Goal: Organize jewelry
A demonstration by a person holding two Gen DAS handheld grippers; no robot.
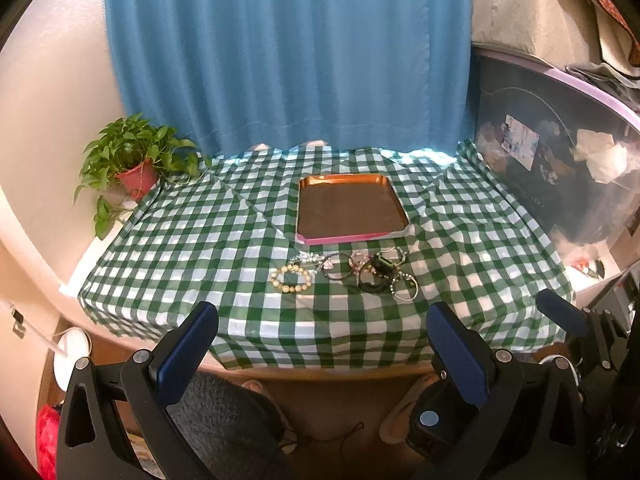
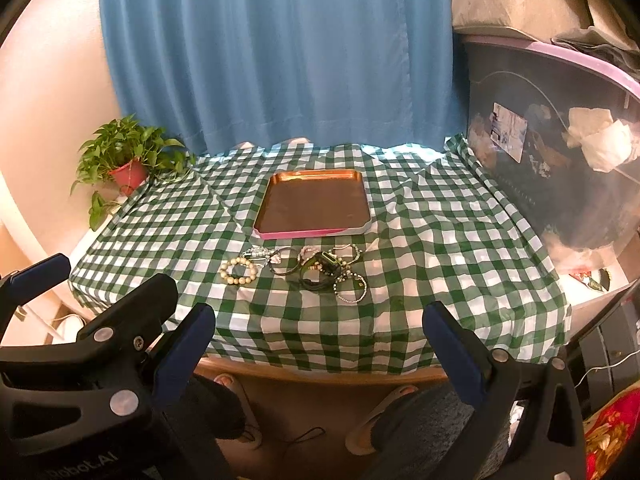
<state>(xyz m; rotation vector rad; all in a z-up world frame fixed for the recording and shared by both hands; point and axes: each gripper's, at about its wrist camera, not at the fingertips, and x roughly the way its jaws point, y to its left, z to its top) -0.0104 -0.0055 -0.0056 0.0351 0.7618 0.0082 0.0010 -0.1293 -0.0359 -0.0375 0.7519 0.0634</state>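
A copper tray with a pink front rim (image 1: 348, 238) (image 2: 308, 233) sits mid-table with nothing in it. Just in front of it lies a heap of jewelry: a cream bead bracelet (image 1: 291, 279) (image 2: 239, 271) at the left, clear crystal pieces (image 1: 310, 259), dark bangles and a black watch (image 1: 376, 276) (image 2: 320, 270), and a rhinestone bracelet (image 1: 405, 287) (image 2: 352, 289) at the right. My left gripper (image 1: 322, 320) is open and empty, held off the table's near edge. My right gripper (image 2: 320, 322) is open and empty beside it.
A green-and-white checked cloth (image 1: 200, 248) covers the small table. A potted plant (image 1: 134, 160) stands at the far left corner. A blue curtain (image 1: 288, 52) hangs behind. A dark storage bin with a lilac lid (image 1: 560, 152) stands at the right edge.
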